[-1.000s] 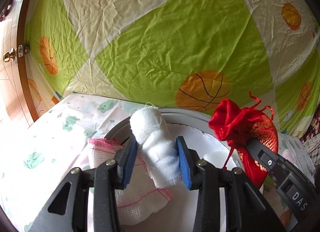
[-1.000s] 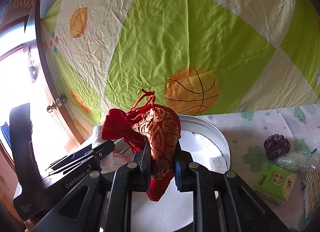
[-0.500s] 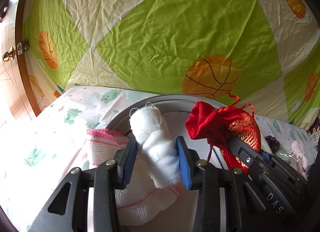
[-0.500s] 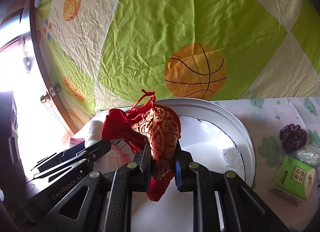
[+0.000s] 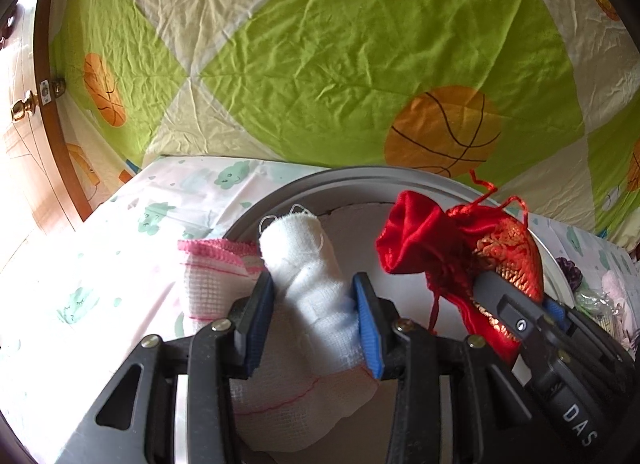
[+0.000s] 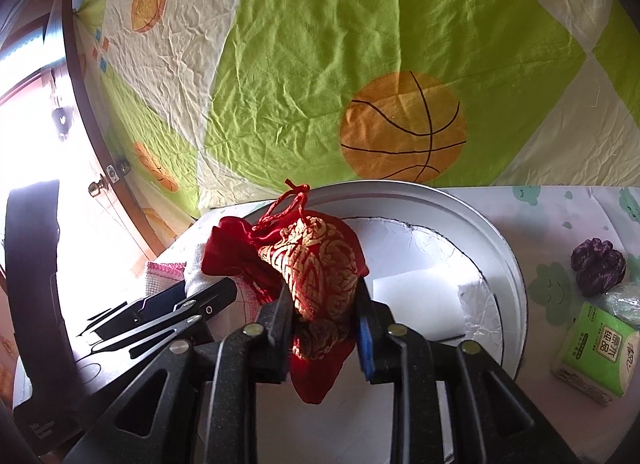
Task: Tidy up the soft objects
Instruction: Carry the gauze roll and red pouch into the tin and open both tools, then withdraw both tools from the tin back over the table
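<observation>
My left gripper (image 5: pixel 314 310) is shut on a white gauze cloth with pink trim (image 5: pixel 308 276) and holds it over the left part of a round grey tray (image 5: pixel 344 182). My right gripper (image 6: pixel 322 314) is shut on a red and gold drawstring pouch (image 6: pixel 316 260) and holds it above the same tray (image 6: pixel 496 240). The pouch (image 5: pixel 460 248) and right gripper also show at the right of the left wrist view. The left gripper (image 6: pixel 176 304) shows at the left of the right wrist view. White paper lines the tray (image 6: pixel 424 260).
The tray sits on a pale tablecloth with green clouds (image 5: pixel 100 264). A green tissue pack (image 6: pixel 596 352), a dark purple object (image 6: pixel 598 266) and a clear wrapped item (image 6: pixel 626 302) lie right of the tray. A green and cream basketball sheet (image 6: pixel 360 64) hangs behind. A wooden door (image 5: pixel 24 136) stands at left.
Both grippers have moved forward and lower over the tray, and the right gripper with the pouch has come closer to the left one. Both grips are unchanged.
</observation>
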